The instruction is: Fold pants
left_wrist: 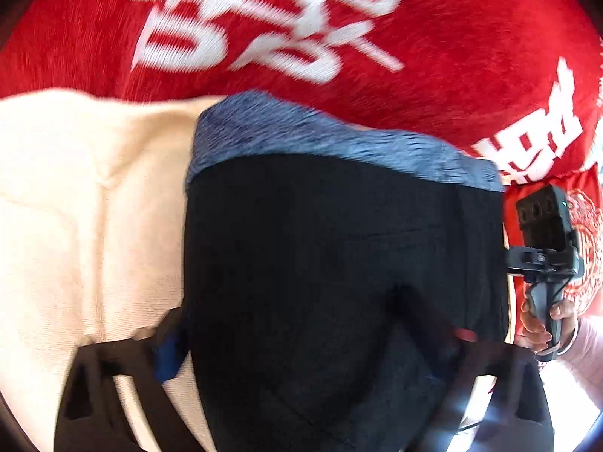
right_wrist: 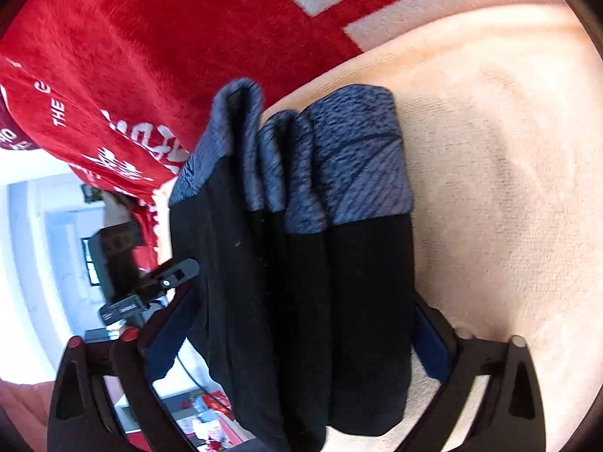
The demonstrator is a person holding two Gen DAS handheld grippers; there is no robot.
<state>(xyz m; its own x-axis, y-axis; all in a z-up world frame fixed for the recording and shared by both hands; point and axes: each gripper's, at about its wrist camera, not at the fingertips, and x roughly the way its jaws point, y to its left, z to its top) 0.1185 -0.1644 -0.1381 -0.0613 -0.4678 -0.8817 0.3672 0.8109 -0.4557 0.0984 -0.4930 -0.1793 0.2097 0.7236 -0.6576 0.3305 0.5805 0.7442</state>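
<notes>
Pants (right_wrist: 301, 282), folded thick, sit between both tools' spread fingers, left tool (left_wrist: 309, 342) and right tool (right_wrist: 297, 342), ready for gripping; whether pads press, I cannot tell.

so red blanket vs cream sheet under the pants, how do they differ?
The red blanket is fuzzy with white lettering; the cream sheet is plain, finely ribbed. The pants lie mostly over the cream sheet; the red blanket sits beyond their blue-grey waistband. Both are soft coverings lying side by side.

home: red blanket (left_wrist: 264, 75), cream bedding (right_wrist: 508, 150)
</notes>
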